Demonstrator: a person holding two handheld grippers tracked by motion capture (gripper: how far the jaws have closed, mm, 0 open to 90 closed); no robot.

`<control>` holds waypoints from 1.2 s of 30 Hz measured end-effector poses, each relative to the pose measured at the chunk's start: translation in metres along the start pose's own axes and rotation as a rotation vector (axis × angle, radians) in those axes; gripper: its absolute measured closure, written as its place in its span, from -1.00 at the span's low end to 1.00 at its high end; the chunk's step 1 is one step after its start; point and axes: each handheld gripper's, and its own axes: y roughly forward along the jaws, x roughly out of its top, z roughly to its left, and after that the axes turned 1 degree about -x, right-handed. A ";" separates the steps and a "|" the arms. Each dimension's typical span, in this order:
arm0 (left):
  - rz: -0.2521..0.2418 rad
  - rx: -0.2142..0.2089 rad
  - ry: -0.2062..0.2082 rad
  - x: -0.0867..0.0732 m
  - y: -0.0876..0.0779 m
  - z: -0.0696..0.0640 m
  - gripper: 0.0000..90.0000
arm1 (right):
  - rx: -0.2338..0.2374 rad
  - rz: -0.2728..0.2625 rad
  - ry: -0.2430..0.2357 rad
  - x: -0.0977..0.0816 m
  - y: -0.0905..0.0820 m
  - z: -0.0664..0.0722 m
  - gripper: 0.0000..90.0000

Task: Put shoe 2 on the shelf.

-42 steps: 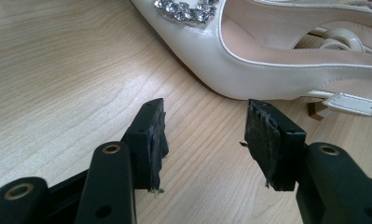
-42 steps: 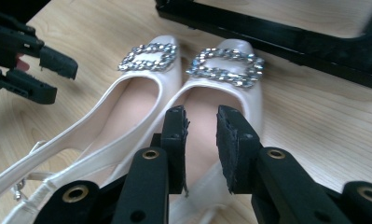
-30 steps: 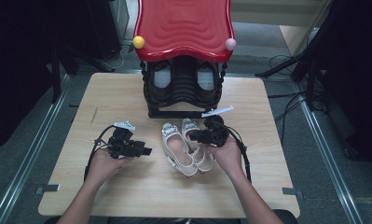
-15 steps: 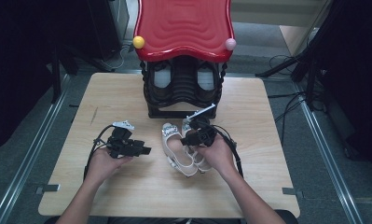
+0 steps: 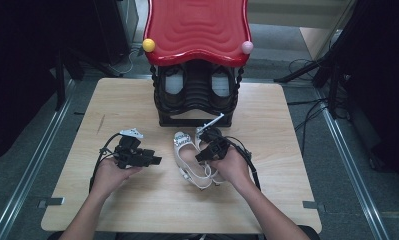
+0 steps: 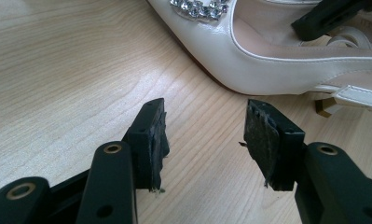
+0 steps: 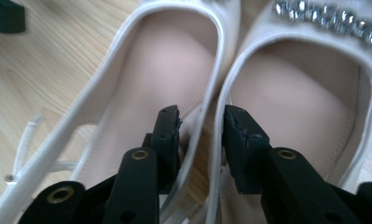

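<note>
A pair of white shoes (image 5: 193, 159) lies side by side on the tabletop (image 5: 112, 100), just in front of the red shoe rack (image 5: 197, 30), toes toward it. The right hand-held gripper (image 7: 201, 126) has just been opening, its part-open jaws straddling the two touching inner walls. The left hand-held gripper (image 6: 203, 135), open and empty, waits left of the pair.

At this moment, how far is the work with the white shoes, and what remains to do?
Done: nothing is stored yet; both white shoes lie side by side on the table, before the shoe rack, which already holds a dark pair. In hand: the right gripper has one of its jaws inside each shoe, straddling their two inner walls, not visibly pinching. The left gripper waits open beside them. Left: gripping and lifting, probably toward the rack.
</note>
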 end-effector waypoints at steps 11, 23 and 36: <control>0.013 0.014 0.005 -0.001 0.001 0.001 0.10 | 0.013 0.046 -0.002 0.010 0.005 -0.005 0.75; -0.025 0.030 -0.011 0.000 -0.008 0.006 -0.03 | 0.014 0.084 0.019 0.014 -0.003 -0.008 0.91; -0.042 0.048 -0.026 -0.004 -0.015 0.013 -0.06 | 0.095 0.079 -0.166 0.022 -0.046 0.004 0.91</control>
